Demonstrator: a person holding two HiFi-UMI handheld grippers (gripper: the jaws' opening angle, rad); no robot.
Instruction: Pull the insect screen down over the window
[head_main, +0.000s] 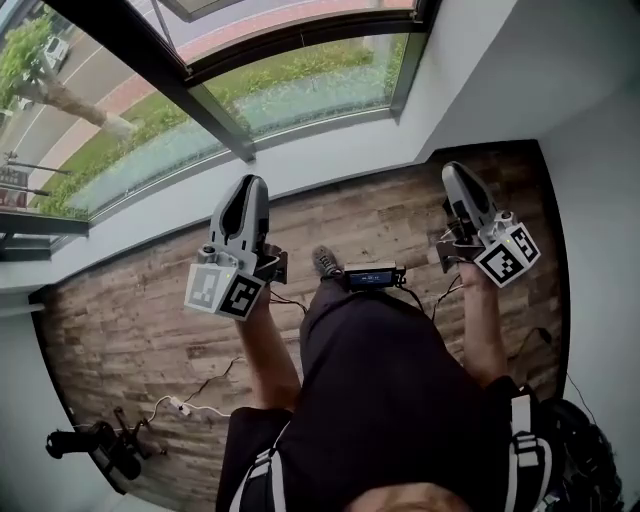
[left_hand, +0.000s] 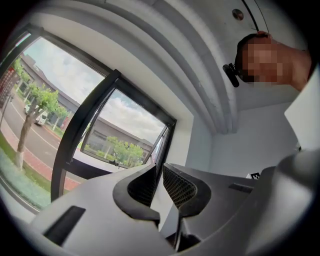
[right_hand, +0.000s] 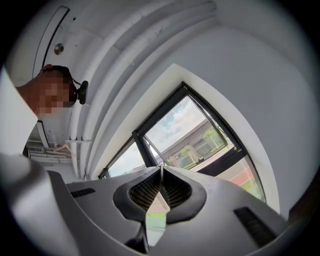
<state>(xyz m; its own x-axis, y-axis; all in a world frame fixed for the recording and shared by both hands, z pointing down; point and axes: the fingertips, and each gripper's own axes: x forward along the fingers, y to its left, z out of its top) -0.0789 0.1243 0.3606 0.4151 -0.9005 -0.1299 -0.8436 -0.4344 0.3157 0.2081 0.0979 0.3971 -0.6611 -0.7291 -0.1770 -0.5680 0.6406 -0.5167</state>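
Indoor room: wood-plank floor (head_main: 150, 320), white walls (head_main: 600, 200), large window (head_main: 300, 90).

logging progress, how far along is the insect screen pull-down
Done: nothing yet. The window glass shows uncovered, and no screen is drawn across it.
In hand: nothing. The left gripper has its fingers a slit apart and empty. The right gripper is shut on nothing. Both are held short of the window.
Left: find the screen, which is not visible here, grip it and pull it down.

No legible text or signs.
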